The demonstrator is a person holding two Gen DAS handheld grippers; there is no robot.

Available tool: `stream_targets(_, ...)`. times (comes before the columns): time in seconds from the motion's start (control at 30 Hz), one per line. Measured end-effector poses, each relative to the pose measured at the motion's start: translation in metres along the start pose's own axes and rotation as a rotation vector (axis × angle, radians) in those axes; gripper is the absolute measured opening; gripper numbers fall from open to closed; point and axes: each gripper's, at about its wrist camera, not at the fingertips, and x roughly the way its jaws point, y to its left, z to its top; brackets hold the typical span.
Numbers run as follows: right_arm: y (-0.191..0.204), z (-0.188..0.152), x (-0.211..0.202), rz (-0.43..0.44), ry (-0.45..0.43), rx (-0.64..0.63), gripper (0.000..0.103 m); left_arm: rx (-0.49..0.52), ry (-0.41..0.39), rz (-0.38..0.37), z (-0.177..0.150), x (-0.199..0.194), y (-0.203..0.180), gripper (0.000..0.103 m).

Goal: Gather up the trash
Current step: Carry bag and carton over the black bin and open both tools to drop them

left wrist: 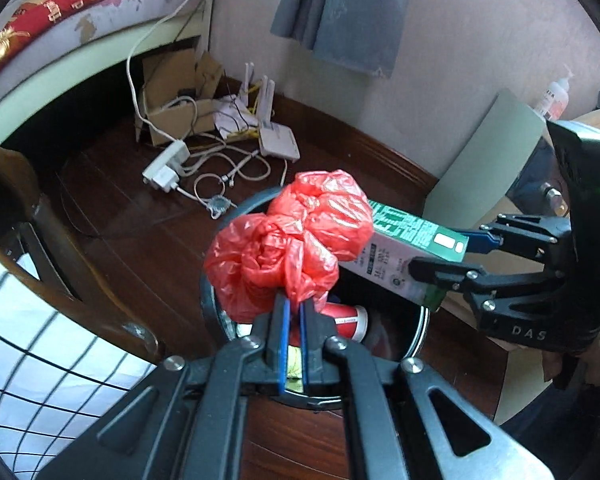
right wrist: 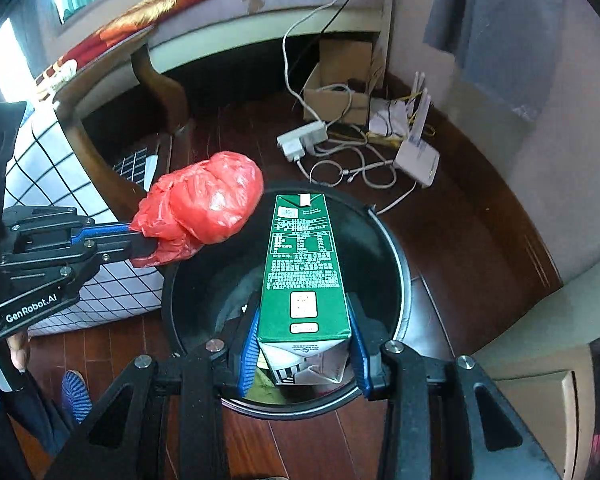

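Note:
My left gripper (left wrist: 294, 306) is shut on a crumpled red plastic bag (left wrist: 292, 240), pinching a fold of it; the bag hangs over the near left rim of a round black trash bin (left wrist: 210, 312). In the right wrist view the same bag (right wrist: 212, 208) and left gripper (right wrist: 144, 240) sit at the bin's left edge. My right gripper (right wrist: 304, 340) is shut on a green milk carton (right wrist: 304, 264), gripped at its sides and held over the open bin (right wrist: 400, 272). From the left wrist view the carton (left wrist: 412, 240) and right gripper (left wrist: 440, 256) are at the right. A red can (left wrist: 348, 320) lies inside the bin.
On the dark wood floor behind the bin lie a power strip (right wrist: 302, 138), tangled cables, a white router (right wrist: 418, 160) and a cardboard box (right wrist: 340, 80). A bed (right wrist: 220, 8) and a wooden chair with a checked cushion (right wrist: 60, 184) stand at the left. A cabinet (right wrist: 540, 360) is at right.

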Motion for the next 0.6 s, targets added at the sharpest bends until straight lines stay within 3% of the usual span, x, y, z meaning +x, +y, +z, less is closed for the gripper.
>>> stream_targets(0.07,-0.003,-0.001,0.012,-0.008,0.039,0.003,0.047,-0.004,0.048,0.016,0.0,0.014,0.0,0.011)
stream_targets(0.1,-0.006,-0.003,0.018,-0.034,0.053,0.012,0.058,-0.008,0.056,0.05,-0.002,0.017,0.002,0.041)
stream_targets(0.13,-0.011,-0.005,0.022,-0.06,0.069,0.026,0.089,-0.013,0.052,0.093,-0.004,0.017,0.004,0.064)
stream_targets(0.17,-0.017,-0.007,0.025,-0.079,0.085,0.044,0.094,-0.019,0.043,0.122,-0.006,0.016,0.006,0.101)
stream_targets(0.3,-0.037,-0.007,0.022,-0.143,0.113,0.124,0.095,-0.04,0.02,0.181,-0.016,0.009,0.012,0.102)
stream_targets(0.33,-0.039,-0.007,0.02,-0.147,0.107,0.131,0.102,-0.052,0.018,0.182,-0.017,0.008,0.014,0.102)
stream_targets(0.6,-0.034,-0.004,0.012,-0.179,0.085,0.11,0.103,-0.056,-0.013,0.219,-0.018,-0.003,0.016,0.103)
